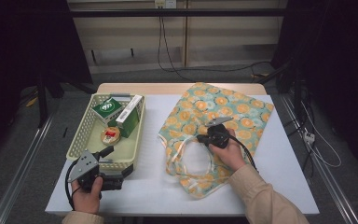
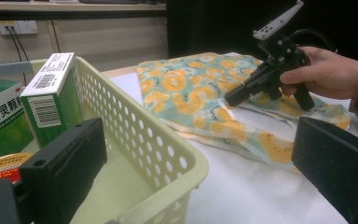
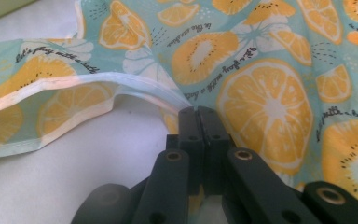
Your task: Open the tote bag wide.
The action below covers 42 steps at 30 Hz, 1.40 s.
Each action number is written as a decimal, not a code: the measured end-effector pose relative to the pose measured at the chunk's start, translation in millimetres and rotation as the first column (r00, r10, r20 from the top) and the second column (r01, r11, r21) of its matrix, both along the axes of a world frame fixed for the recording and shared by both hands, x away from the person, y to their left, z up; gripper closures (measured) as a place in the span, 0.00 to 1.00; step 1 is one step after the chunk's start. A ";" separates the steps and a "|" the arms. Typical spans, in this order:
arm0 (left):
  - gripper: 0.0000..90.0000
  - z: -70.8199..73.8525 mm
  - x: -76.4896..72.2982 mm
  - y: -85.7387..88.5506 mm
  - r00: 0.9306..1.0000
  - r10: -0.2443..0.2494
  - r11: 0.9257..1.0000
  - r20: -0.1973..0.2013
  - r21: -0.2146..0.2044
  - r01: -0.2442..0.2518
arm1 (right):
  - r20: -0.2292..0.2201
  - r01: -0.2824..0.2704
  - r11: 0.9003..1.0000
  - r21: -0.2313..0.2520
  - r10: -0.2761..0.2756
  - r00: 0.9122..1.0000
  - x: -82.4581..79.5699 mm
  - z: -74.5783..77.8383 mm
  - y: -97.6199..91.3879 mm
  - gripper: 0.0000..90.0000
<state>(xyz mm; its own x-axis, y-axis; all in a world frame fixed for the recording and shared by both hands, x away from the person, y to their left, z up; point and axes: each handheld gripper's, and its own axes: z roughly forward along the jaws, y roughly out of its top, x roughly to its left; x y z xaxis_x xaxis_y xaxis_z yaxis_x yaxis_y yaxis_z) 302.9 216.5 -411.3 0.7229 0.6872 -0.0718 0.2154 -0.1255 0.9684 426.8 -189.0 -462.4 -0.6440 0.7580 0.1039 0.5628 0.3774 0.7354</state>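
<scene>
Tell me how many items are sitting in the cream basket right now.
3. In the basket: a dark green box at the far left, a green-and-white carton beside it on the right, and a small round tin in front. Something smaller could be hidden behind them.

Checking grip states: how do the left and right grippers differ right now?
Left gripper has its jaws wide apart, holding nothing, at the basket rim. Right gripper has its jaws pressed together on the bag edge. Both are black, each held in a hand.
</scene>
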 end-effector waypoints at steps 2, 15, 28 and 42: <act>0.03 -0.1 -0.1 0.1 1.000 0.001 1.000 0.000 -0.001 -0.001 | 0.004 -0.010 1.000 0.009 0.010 1.000 1.2 0.3 1.0 1.00; 0.03 -0.8 0.7 -1.2 1.000 0.002 1.000 -0.004 -0.002 -0.002 | -0.033 -0.039 0.998 0.047 0.041 0.999 3.9 1.7 6.0 0.88; 0.03 -2.1 1.8 -1.7 1.000 0.007 1.000 -0.015 -0.005 -0.007 | -0.009 -0.129 0.989 0.068 0.130 0.991 -42.4 26.5 -6.9 0.40; 0.03 -2.8 1.5 -2.9 1.000 0.005 1.000 -0.017 0.001 -0.005 | -0.002 -0.171 0.981 0.087 0.172 0.985 -59.2 34.8 -2.5 0.25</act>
<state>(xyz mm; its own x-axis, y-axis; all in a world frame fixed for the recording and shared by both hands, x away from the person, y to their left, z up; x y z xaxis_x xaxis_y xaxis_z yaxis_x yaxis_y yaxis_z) 304.4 213.5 -414.1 0.7184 0.6906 -0.0834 0.2326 -0.1256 0.9644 367.6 -191.6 -427.6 -0.7621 0.6246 0.1707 0.5025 0.4043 0.7642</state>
